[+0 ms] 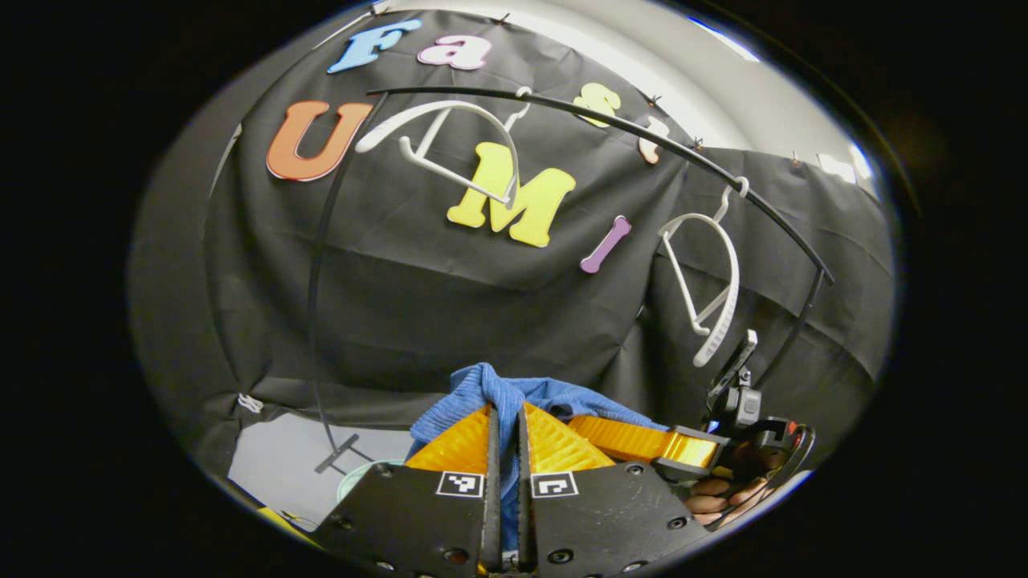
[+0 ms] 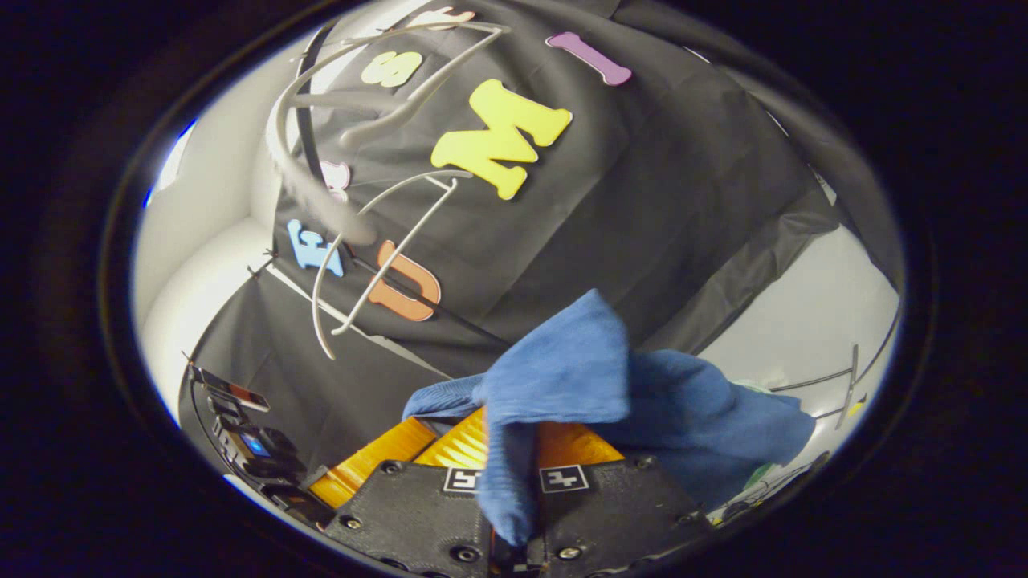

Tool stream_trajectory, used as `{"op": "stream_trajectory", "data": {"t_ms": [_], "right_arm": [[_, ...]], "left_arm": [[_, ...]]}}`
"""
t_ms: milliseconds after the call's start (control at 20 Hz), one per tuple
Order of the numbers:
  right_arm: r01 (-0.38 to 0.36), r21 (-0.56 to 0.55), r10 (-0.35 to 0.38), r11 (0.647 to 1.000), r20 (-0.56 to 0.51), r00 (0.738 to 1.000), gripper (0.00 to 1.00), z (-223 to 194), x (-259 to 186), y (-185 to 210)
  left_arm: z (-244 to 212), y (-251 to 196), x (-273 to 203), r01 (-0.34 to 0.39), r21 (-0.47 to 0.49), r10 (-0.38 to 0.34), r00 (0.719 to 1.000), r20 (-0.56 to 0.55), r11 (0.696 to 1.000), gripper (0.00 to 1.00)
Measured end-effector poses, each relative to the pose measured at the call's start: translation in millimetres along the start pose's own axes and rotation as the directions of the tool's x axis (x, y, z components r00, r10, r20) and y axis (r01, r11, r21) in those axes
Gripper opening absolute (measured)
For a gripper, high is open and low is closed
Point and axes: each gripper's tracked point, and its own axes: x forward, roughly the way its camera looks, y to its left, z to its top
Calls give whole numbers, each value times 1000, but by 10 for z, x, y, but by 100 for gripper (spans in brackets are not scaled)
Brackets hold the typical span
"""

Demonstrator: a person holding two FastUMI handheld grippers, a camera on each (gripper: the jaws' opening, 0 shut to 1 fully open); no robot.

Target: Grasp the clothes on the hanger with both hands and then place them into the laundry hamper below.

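Left gripper [image 1: 506,437]: you clamp bunched blue cloth [image 1: 514,393] at 6 o'clock.
Right gripper [image 2: 514,449]: you pinch its draped, ribbed fold.

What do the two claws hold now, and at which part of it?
Both hold the blue cloth. The left claw pinches a bunched fold; the right claw pinches another fold, the rest hanging beyond.

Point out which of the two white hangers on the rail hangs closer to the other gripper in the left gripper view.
The right-hand white hanger, hanging at the rail's lower right end, just above the right gripper. The other hanger sits high up at upper left.
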Motion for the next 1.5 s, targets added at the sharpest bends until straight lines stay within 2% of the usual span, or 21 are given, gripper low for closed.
{"op": "stream_trajectory", "data": {"t_ms": [200,300,400,600,700,800,900,950,1000,1050,1100,1150,1200,1250,1350,1400,1500], "right_arm": [[-48,-67,50,997,24,998,8,136,-6,256],[-44,-91,45,995,17,999,7,99,40,213],[-7,-110,9,994,10,1000,7,52,140,92],[113,-195,-117,974,-7,993,7,-94,339,-379],[188,-244,-205,951,-44,978,7,-231,408,-712],[262,-283,-298,923,-91,950,7,-395,473,-1057],[328,-278,-386,903,-189,903,5,-648,508,-1412],[361,-273,-427,892,-244,871,8,-782,494,-1574],[403,-282,-478,870,-291,829,19,-1115,408,-1809],[444,-308,-532,841,-326,781,26,-1185,357,-1962],[479,-349,-585,806,-338,737,34,-1194,288,-2104],[492,-390,-619,778,-338,710,39,-1199,182,-2202],[495,-422,-637,760,-329,697,47,-1177,107,-2226],[496,-439,-646,749,-322,692,48,-1191,61,-2274],[500,-447,-652,742,-309,692,68,-1153,-89,-2325],[505,-441,-652,742,-299,697,75,-1155,-135,-2342],[515,-423,-649,746,-283,707,77,-1139,-266,-2350]], "left_arm": [[68,80,2,-4,72,1,999,35,997,8],[93,119,28,-7,99,2,999,50,995,8],[38,136,63,-20,108,17,999,31,994,8],[-270,372,177,-75,107,79,996,-35,991,8],[-516,545,277,-108,100,116,989,-86,989,8],[-766,680,390,-137,93,150,978,-146,986,8],[-1061,858,413,-182,109,203,954,-220,977,8],[-1195,930,414,-204,119,229,938,-260,972,8],[-1348,1019,400,-224,128,253,919,-301,966,8],[-1474,1094,371,-240,131,271,902,-336,962,8],[-1513,1121,395,-250,130,280,896,-343,959,11],[-1565,1187,440,-261,131,291,890,-352,956,12],[-1611,1207,431,-262,124,290,882,-371,957,22],[-1630,1232,387,-273,125,300,873,-384,954,17],[-1621,1241,372,-290,118,312,862,-399,950,45],[-1617,1232,355,-296,111,316,859,-402,949,47],[-1616,1211,337,-306,100,319,857,-404,947,47]]}}
